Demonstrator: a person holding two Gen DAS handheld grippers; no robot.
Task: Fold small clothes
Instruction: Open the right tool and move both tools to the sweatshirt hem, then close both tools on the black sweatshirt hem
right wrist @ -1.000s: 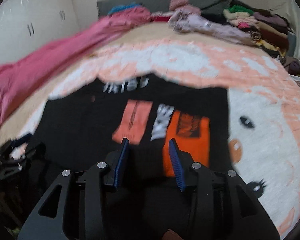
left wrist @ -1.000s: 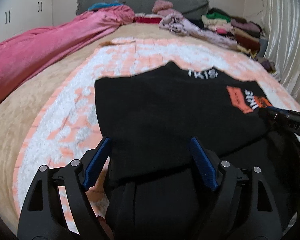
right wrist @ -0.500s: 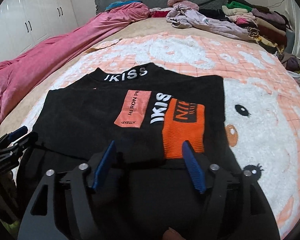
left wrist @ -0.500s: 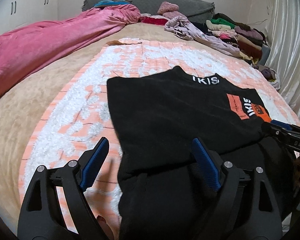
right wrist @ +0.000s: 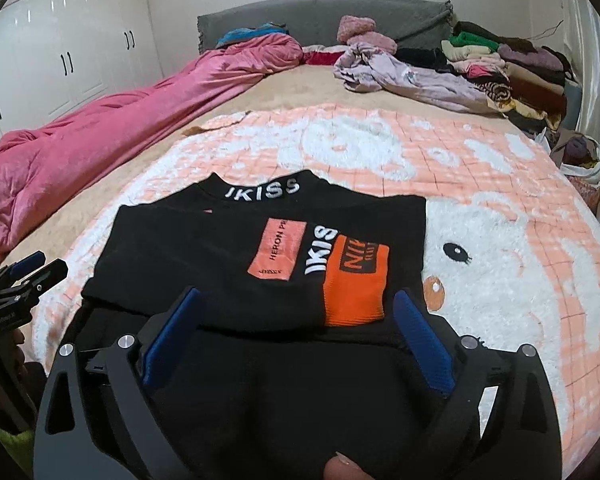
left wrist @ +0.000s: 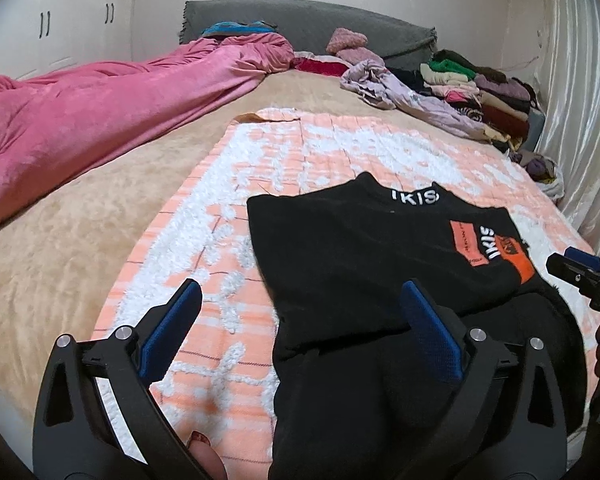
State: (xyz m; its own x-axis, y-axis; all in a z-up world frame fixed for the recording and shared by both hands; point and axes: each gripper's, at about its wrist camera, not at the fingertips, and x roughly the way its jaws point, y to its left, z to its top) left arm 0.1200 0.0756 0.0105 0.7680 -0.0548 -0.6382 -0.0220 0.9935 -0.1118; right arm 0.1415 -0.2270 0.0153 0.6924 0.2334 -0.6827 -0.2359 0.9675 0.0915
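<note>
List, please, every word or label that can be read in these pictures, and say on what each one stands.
"IKISS": white letters on the collar of the black sweater.
"HERON P…": on the salmon patch, cut off at its top edge; the small line at its lower end is too small to read.
"IKIS": white, beside that patch.
"NIK…": on the orange patch, partly folded; the smaller line beneath is unreadable.
</note>
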